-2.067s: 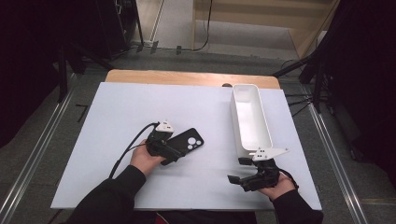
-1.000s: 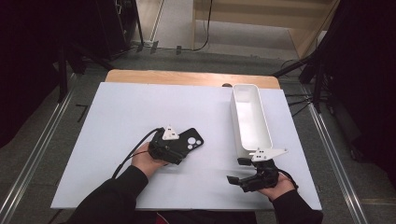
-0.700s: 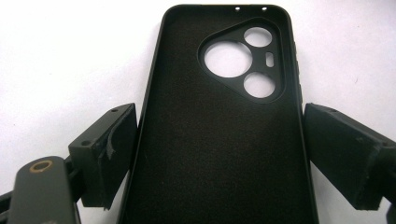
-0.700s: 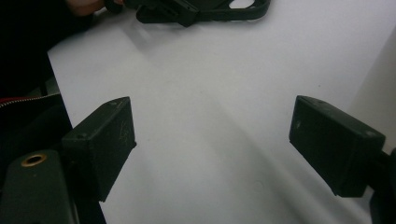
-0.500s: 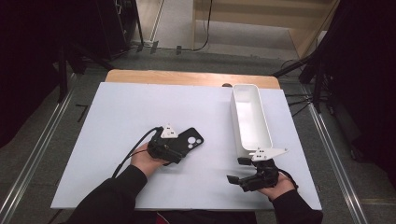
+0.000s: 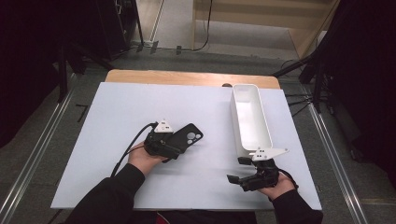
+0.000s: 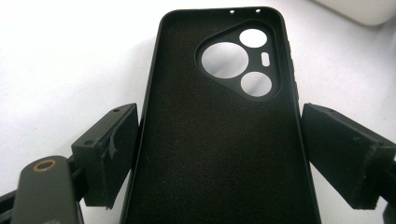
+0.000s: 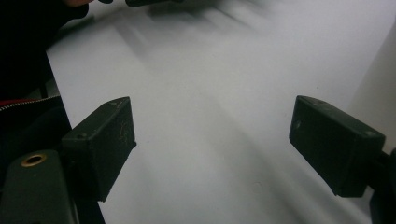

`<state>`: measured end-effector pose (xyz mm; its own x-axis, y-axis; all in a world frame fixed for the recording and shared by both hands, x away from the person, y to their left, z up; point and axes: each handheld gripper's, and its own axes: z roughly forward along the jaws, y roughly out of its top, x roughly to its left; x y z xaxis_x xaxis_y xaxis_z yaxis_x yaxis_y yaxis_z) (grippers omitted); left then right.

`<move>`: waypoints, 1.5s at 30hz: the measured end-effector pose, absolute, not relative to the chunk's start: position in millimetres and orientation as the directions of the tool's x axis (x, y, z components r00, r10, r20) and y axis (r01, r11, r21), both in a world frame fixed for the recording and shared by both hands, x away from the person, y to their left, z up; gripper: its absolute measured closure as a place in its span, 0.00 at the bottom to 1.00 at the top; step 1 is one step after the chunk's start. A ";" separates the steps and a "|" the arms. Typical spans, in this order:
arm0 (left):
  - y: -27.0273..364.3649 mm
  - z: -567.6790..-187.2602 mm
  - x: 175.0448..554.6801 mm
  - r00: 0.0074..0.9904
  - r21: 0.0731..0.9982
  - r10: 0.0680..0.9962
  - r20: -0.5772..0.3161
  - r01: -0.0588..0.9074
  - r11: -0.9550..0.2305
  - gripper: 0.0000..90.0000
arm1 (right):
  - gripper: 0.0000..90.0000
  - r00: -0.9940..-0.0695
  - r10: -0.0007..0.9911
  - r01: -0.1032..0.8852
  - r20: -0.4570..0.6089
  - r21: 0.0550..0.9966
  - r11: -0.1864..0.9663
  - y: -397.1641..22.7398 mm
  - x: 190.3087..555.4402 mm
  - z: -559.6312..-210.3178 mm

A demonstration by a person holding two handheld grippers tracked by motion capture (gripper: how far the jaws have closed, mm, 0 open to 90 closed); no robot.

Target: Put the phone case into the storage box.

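Left gripper (image 6: 173, 145), in the lower left-centre of the high view, lies over the near end of a black phone case (image 6: 187, 136). In the left gripper view the case (image 7: 219, 130) runs up the middle of the frame, open side up, camera cut-outs at the upper right. The left pad (image 7: 114, 149) touches the case's edge; a thin strip of white shows between the case and the right pad (image 7: 341, 154), so the jaws stand apart around it, not clamped. Right gripper (image 6: 240, 175), at the lower right of the high view, rests low on the white mat (image 6: 116, 112), jaws apart with bare mat (image 8: 210, 116) between them. Farther up, right of centre, a long white bin (image 6: 250, 119) lies lengthwise, its near end just above the right gripper. At the top edge of the mat a strip of wooden table (image 6: 187, 78) shows.
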<state>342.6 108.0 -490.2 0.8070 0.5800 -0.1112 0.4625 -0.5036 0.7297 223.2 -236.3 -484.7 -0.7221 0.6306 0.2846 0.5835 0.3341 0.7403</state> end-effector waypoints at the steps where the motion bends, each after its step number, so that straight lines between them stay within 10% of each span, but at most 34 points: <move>1: 108.5 -489.3 342.7 0.808 0.732 0.578 -0.117 0.463 -0.500 0.15 | 0.14 -0.722 0.631 0.583 0.284 0.740 0.334 -236.3 223.2 -484.7; 45: 124.6 -459.3 315.4 0.728 0.754 0.616 -0.300 0.577 -0.315 0.15 | 0.14 -0.702 0.657 0.577 0.275 0.761 0.297 -225.2 224.1 -467.1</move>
<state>315.4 124.6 -459.3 0.7283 0.6159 -0.3004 0.5770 -0.3147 0.7537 224.1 -225.2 -467.1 -0.7016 0.6573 0.2752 0.5770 0.2975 0.7606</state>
